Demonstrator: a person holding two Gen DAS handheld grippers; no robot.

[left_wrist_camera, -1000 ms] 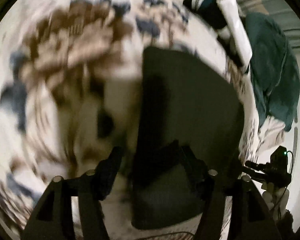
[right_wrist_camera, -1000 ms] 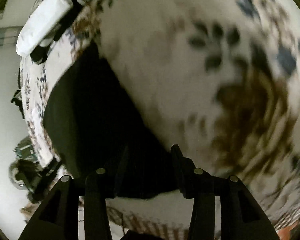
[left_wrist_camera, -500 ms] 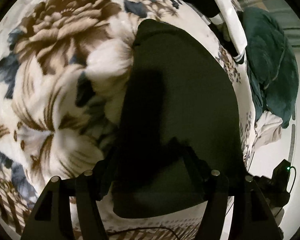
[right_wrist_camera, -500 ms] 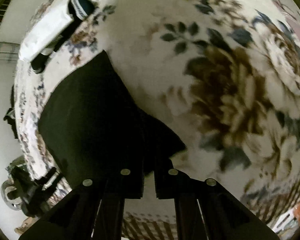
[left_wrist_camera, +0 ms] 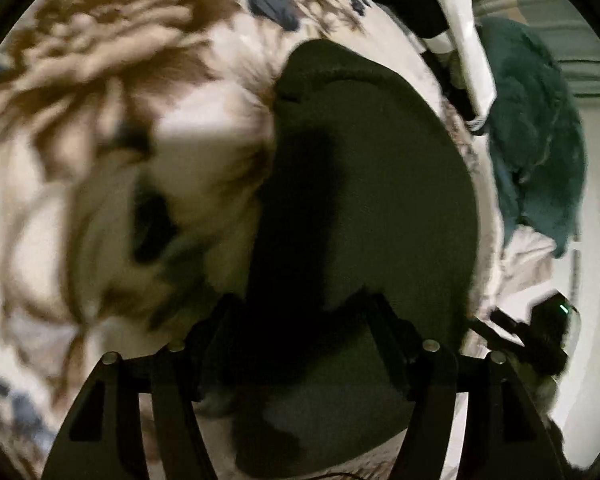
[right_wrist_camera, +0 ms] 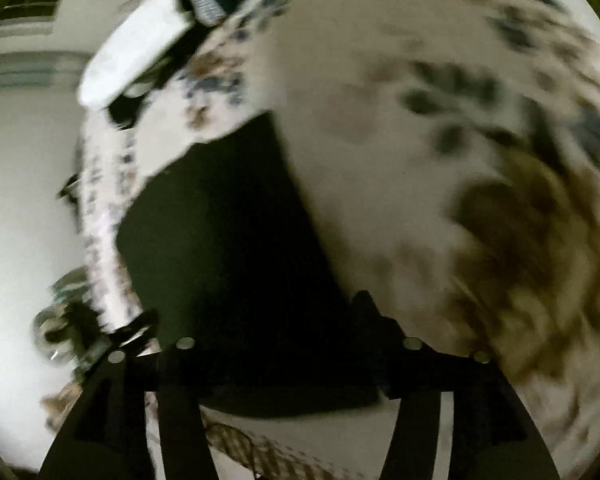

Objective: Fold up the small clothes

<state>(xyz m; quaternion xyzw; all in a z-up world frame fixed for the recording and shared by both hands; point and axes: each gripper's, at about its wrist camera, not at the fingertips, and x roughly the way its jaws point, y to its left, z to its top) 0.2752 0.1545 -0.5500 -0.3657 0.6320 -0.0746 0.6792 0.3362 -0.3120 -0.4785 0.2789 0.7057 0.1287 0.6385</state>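
The left gripper [left_wrist_camera: 300, 312] stands wide, its two dark fingers [left_wrist_camera: 396, 336] spread over the near end of the dark garment [left_wrist_camera: 372, 184]; the cloth lies between them, but blur and shadow hide whether the pads touch it, and nothing looks pinched. The right gripper [right_wrist_camera: 260, 320] is opening, its jaws apart above the near end of the same dark garment [right_wrist_camera: 220, 240], with the fabric lying between the fingers and not gripped. The garment lies flat on the flowered blanket [left_wrist_camera: 100, 120], near the blanket's edge, reaching away from both grippers toward a pile of folded clothes [left_wrist_camera: 432, 12] at the far edge. In the right wrist view that pile [right_wrist_camera: 140, 52] sits beyond the garment's far corner. A teal cloth [left_wrist_camera: 540, 140] lies past the blanket's edge, well apart from the garment.
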